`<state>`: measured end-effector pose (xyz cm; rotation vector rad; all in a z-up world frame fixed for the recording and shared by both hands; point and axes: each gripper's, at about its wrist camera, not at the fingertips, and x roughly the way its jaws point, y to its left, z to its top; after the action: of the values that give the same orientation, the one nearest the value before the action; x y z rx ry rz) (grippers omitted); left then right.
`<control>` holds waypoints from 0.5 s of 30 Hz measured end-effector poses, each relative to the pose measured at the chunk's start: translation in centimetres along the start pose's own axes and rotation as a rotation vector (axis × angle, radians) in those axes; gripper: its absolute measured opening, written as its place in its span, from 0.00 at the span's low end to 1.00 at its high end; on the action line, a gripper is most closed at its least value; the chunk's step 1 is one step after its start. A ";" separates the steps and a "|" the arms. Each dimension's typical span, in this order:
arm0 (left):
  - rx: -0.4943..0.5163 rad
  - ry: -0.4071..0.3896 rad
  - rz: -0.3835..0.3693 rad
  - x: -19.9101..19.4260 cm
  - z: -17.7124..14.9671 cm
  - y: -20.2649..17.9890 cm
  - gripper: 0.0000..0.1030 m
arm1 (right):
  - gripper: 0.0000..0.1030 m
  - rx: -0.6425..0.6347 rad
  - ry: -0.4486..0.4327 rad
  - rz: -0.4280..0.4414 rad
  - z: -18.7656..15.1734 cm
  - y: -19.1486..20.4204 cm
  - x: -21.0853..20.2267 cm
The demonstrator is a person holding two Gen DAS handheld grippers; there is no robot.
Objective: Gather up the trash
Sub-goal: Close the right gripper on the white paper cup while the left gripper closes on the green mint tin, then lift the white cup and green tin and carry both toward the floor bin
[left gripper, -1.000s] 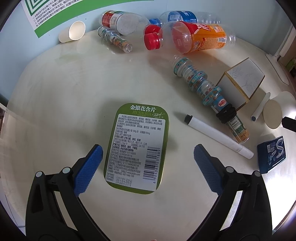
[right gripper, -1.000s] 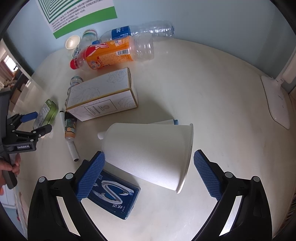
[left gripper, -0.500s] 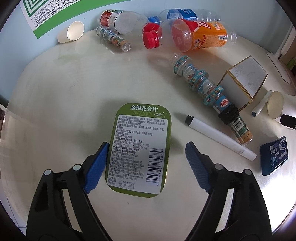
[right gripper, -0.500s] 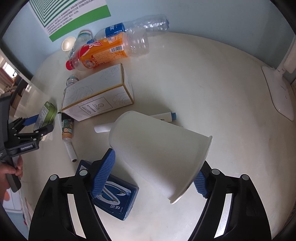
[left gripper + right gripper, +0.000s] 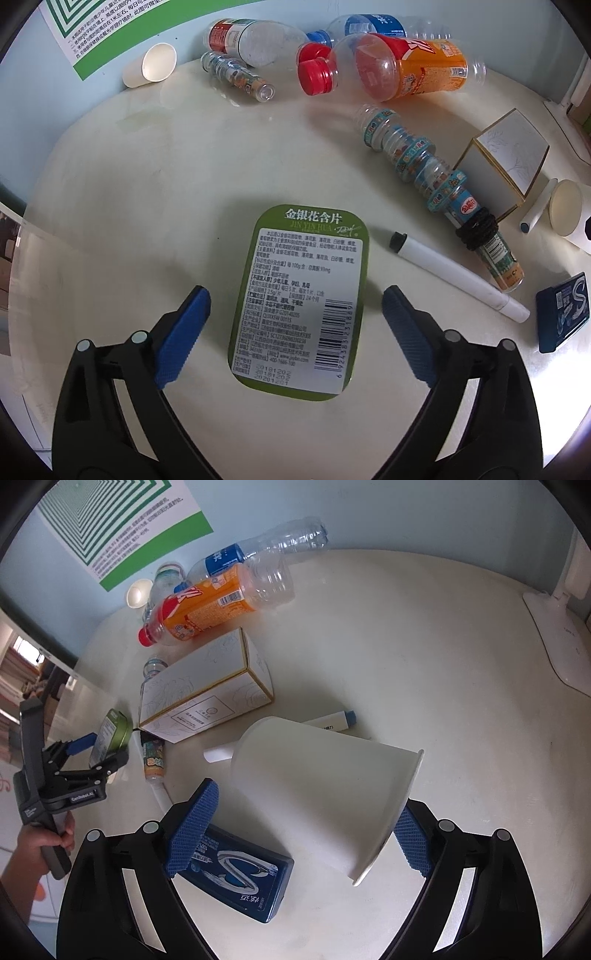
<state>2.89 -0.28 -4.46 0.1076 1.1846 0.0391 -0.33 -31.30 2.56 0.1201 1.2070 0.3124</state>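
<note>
With both grippers' jaws opening, the left gripper (image 5: 295,310) straddles the green tin (image 5: 301,299) untouched, left of the white marker (image 5: 458,277), while the right gripper (image 5: 303,823) flanks the tipped paper cup (image 5: 325,794), right of it, which could crush or roll off under an off-centre squeeze.

My left gripper (image 5: 295,317) points steeply down at the table, jaws opening, pads wide apart & clear of what lies between them. My right gripper (image 5: 299,827) tilts down likewise, jaws opening, blue pads not pressing on anything. In right-wrist view my left hand (image 5: 35,843) grips the handle, far left.
</note>
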 end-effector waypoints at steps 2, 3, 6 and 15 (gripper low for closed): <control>-0.012 -0.001 -0.009 0.1 0.2 0.2 0.89 | 0.87 -0.017 0.002 -0.029 0.1 0.6 0.4; -0.022 0.000 -0.018 0.3 0.3 0.4 0.89 | 0.87 -0.023 0.002 -0.044 0.1 1.0 0.7; -0.062 0.006 -0.056 0.6 0.5 0.9 0.90 | 0.87 -0.025 0.012 -0.098 0.2 1.7 1.8; -0.021 -0.007 -0.110 0.1 0.5 0.2 0.60 | 0.69 -0.004 0.004 -0.043 0.2 1.5 1.8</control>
<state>3.39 -0.06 -4.33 0.0240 1.1811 -0.0457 0.19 -29.35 1.42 0.0904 1.2114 0.2774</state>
